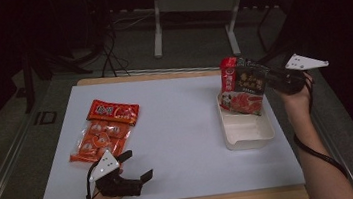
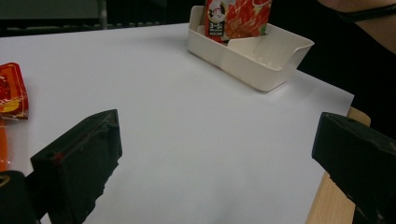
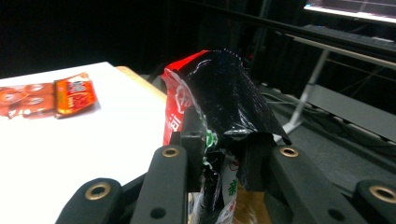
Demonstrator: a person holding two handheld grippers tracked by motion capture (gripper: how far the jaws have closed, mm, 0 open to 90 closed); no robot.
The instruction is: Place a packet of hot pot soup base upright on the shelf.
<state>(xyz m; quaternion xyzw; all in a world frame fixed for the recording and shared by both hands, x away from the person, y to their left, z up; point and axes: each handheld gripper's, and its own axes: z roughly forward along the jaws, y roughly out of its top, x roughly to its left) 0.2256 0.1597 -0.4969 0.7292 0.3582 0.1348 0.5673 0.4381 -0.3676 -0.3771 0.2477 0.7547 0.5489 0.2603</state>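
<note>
While the right hand-held gripper pinches the red-and-black food packet by its upper edge, the packet stands nearly upright at the right of the high view, its lower end inside the far end of the white tray. In the right gripper view the jaws are drawn narrow onto the packet, whose glossy film buckles and folds over between them; that crumpling suggests a soft, light, flexible pouch that will sag and swing rather than hold its shape. The shiny surface looks slippery, so a grip on the crimped top seam, where the film is doubled, seems the safest place to hold it; squeezing the body could crush whatever is inside. The left hand-held gripper rests low at the lower left of the high view, near the front edge of the bench, with its jaws spread wide and nothing between them, as the left gripper view confirms. Just above it in the frame lies an orange snack packet flat on the bench, apparently holding several small wrapped portions. In the left gripper view the standing packet shows a small cartoon figure and digits that read something like "3-5"; the red band carries white characters too small to read.
</note>
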